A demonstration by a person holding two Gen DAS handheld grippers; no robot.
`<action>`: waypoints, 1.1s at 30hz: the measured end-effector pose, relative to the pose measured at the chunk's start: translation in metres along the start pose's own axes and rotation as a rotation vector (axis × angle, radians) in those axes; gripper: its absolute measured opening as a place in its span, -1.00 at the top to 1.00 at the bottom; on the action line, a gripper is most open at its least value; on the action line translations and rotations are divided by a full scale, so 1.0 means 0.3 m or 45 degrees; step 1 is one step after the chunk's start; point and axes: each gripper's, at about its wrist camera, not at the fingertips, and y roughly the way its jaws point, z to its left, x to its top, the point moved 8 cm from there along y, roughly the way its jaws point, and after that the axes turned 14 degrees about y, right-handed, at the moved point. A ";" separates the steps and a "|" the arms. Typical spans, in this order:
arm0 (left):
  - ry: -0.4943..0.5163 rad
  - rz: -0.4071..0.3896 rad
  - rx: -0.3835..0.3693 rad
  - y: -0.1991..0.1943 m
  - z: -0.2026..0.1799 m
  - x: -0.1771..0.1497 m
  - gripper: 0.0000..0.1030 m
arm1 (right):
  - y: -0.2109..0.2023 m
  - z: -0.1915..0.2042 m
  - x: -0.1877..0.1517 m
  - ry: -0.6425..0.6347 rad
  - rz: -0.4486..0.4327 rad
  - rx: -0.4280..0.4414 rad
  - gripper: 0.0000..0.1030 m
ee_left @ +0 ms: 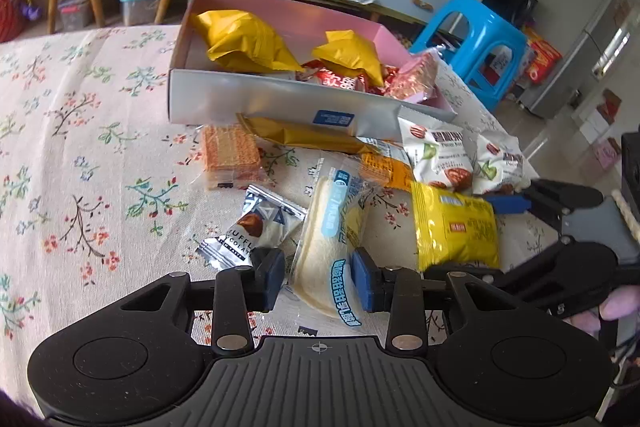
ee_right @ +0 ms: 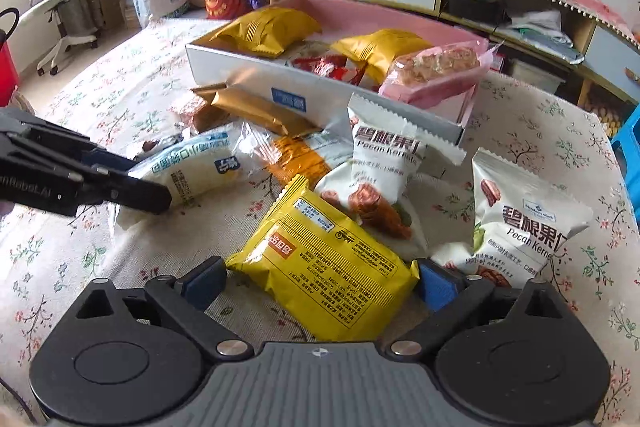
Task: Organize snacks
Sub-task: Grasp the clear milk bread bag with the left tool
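Note:
A pink-lined cardboard box (ee_left: 224, 99) holds yellow and red snack packs. Loose snacks lie in front of it on the floral tablecloth. My left gripper (ee_left: 318, 279) has its blue pads on either side of a white cream bread pack (ee_left: 332, 227), closed in on it; the pack also shows in the right wrist view (ee_right: 192, 171). My right gripper (ee_right: 320, 283) is open, its fingers straddling a yellow snack pack (ee_right: 328, 267), which also shows in the left wrist view (ee_left: 456, 231). The right gripper appears in the left wrist view (ee_left: 560, 227).
Two white pecan packs (ee_right: 380, 171) (ee_right: 520, 223), a gold bar (ee_right: 256, 111), an orange wafer (ee_left: 230, 155) and a chocolate pack (ee_left: 256, 227) lie around. A pink cake pack (ee_right: 436, 71) rests on the box's corner. A blue stool (ee_left: 476, 43) stands beyond the table's right edge.

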 end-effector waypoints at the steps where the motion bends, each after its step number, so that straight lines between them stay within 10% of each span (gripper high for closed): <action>1: -0.012 0.002 0.002 -0.001 0.001 -0.001 0.36 | -0.003 0.004 0.000 0.000 0.020 -0.003 -0.70; 11: 0.075 0.026 0.053 -0.007 -0.032 -0.007 0.47 | -0.028 0.156 -0.040 -0.137 0.215 0.005 -0.65; 33: 0.157 0.022 0.038 -0.054 -0.045 -0.060 0.32 | 0.000 0.201 -0.022 -0.238 0.176 -0.062 -0.68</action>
